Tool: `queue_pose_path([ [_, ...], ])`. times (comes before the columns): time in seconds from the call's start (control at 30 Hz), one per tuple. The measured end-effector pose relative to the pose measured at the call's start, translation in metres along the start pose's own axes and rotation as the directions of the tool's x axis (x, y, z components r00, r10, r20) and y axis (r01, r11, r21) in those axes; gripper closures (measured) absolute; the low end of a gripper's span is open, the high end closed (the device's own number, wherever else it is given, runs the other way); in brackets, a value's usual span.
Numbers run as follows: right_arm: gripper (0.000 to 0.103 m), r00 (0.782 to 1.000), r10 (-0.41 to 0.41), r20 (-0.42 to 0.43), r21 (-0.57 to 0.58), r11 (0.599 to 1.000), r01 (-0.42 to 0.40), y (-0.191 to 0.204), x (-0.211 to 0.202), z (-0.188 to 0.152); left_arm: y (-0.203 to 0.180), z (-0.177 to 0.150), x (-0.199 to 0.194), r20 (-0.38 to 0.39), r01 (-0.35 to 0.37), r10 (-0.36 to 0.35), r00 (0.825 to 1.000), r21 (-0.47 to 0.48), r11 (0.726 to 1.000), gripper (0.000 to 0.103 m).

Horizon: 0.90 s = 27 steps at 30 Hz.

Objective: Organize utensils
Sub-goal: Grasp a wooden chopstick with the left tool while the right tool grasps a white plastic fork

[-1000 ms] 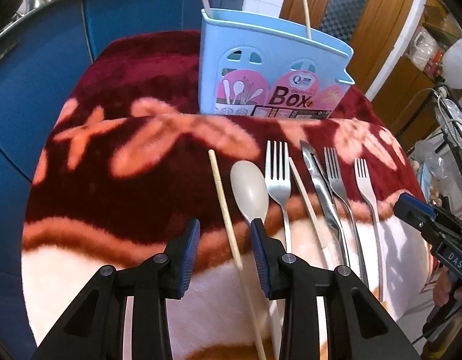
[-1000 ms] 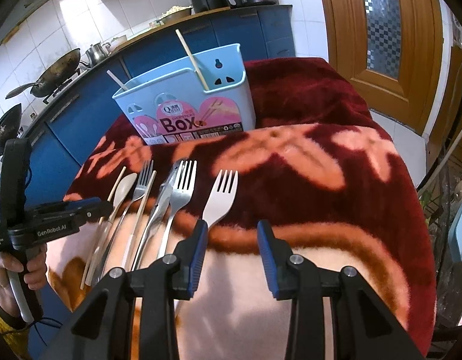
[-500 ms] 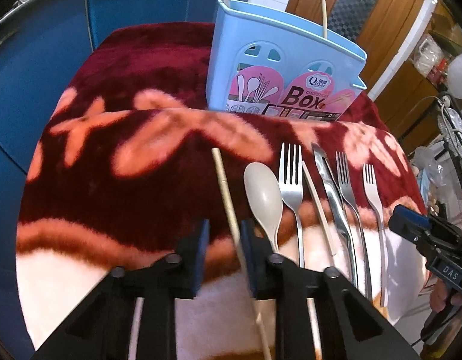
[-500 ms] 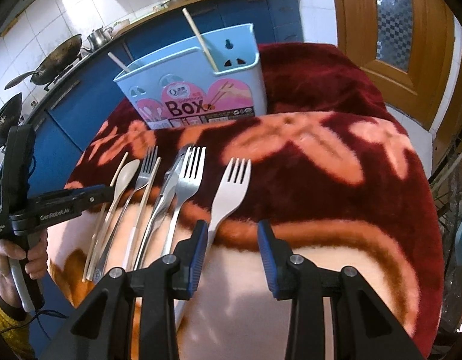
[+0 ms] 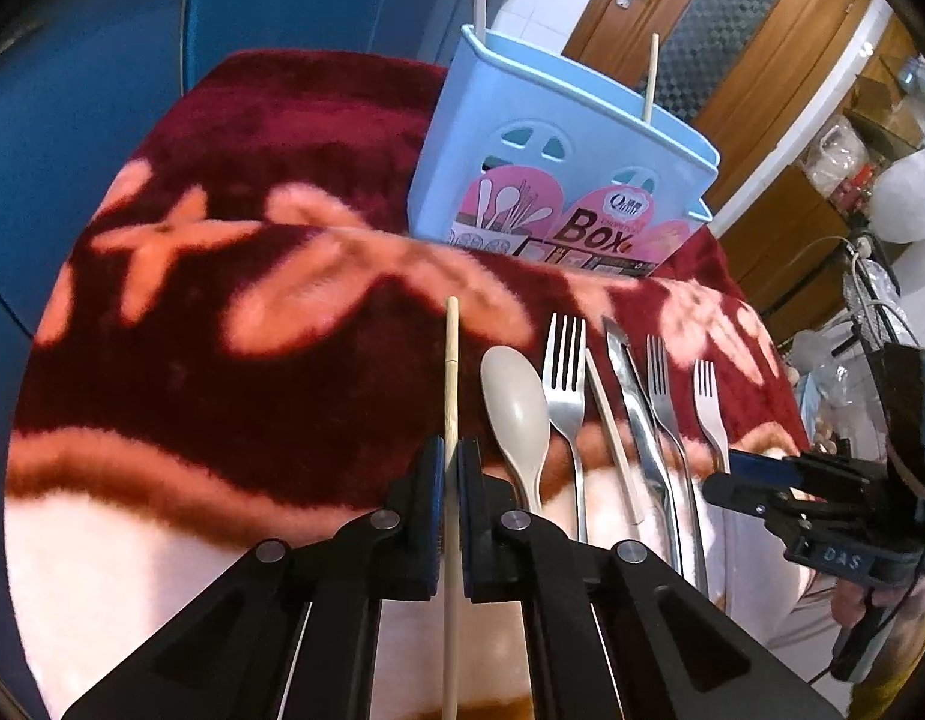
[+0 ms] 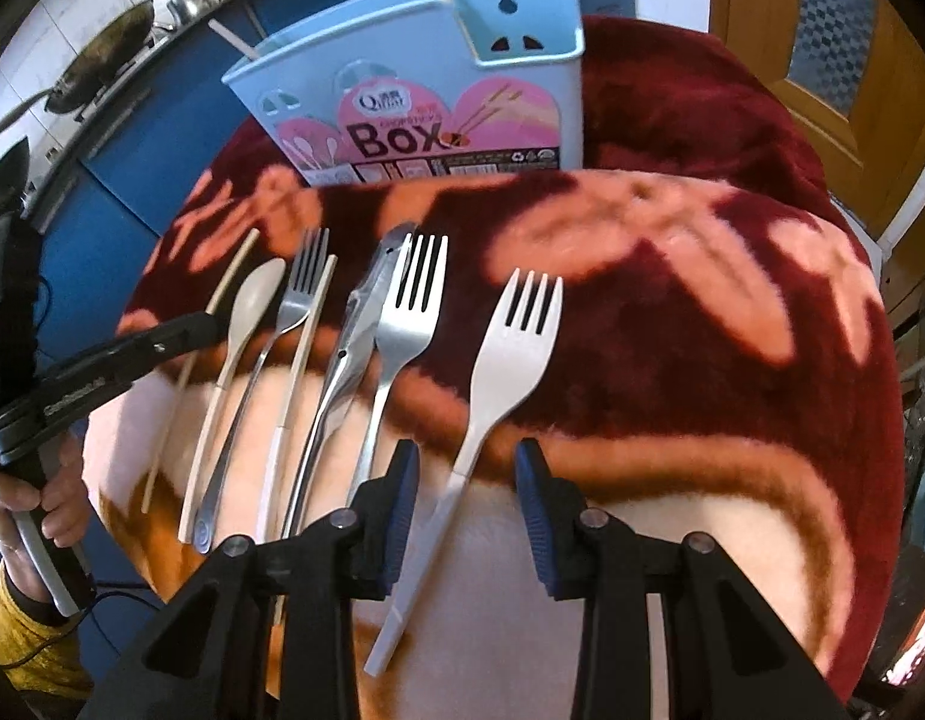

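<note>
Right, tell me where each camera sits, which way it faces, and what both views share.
Left wrist: on the left gripper, looking along its fingers, shut on a chopstick, toward the blue box; right gripper at right edge.
Right wrist: on the right gripper, open astride the white fork, facing the same box; left gripper and hand at left.
Shared: box, blanket, utensil row.

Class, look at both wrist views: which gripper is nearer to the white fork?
Right. The right gripper is open with its fingers either side of the white fork handle. The left gripper is across the row, shut on the chopstick.
</note>
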State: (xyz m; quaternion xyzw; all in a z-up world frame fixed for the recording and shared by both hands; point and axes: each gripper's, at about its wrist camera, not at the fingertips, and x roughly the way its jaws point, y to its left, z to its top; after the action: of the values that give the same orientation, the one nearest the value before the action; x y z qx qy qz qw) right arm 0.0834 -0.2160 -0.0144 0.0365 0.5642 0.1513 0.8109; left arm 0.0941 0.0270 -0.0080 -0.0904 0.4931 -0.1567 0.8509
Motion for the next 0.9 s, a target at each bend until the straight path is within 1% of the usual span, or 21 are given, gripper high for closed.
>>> queue_pose_path([
  [0.1,0.068,0.999,0.006,-0.046,0.021,1.000,-0.005,-0.002,0.004,0.009,0.001,0.000,-0.003,0.010,0.012,-0.012,1.000,-0.002,1.000,0.099],
  [0.23,0.083,0.995,0.002,-0.095,0.045,0.999,0.002,-0.009,0.006,0.015,0.003,0.002,-0.005,-0.003,0.032,-0.032,0.999,-0.008,0.999,0.099],
  [0.33,0.088,0.994,0.016,-0.106,0.060,0.998,-0.010,-0.014,0.006,0.015,0.001,0.001,-0.001,-0.037,0.025,-0.025,0.999,-0.002,1.000,0.099],
  [0.5,0.090,0.995,0.024,-0.100,0.047,0.999,-0.019,-0.013,0.007,0.014,-0.003,0.002,0.010,-0.109,0.004,-0.003,0.994,0.006,1.000,0.099],
  [0.7,0.090,0.992,0.044,-0.122,0.030,0.999,-0.041,-0.020,0.008,0.020,-0.013,0.010,0.016,-0.178,-0.035,0.050,0.983,0.085,0.996,0.099],
  [0.8,0.092,0.994,0.042,-0.100,0.011,0.999,-0.041,-0.019,0.008,0.021,-0.013,0.010,0.013,-0.171,-0.046,0.062,0.983,0.098,0.994,0.099],
  [0.9,0.095,0.997,0.055,-0.047,0.019,0.998,-0.054,-0.021,0.002,0.015,-0.011,0.010,0.002,-0.123,-0.020,0.030,0.992,0.081,0.997,0.099],
])
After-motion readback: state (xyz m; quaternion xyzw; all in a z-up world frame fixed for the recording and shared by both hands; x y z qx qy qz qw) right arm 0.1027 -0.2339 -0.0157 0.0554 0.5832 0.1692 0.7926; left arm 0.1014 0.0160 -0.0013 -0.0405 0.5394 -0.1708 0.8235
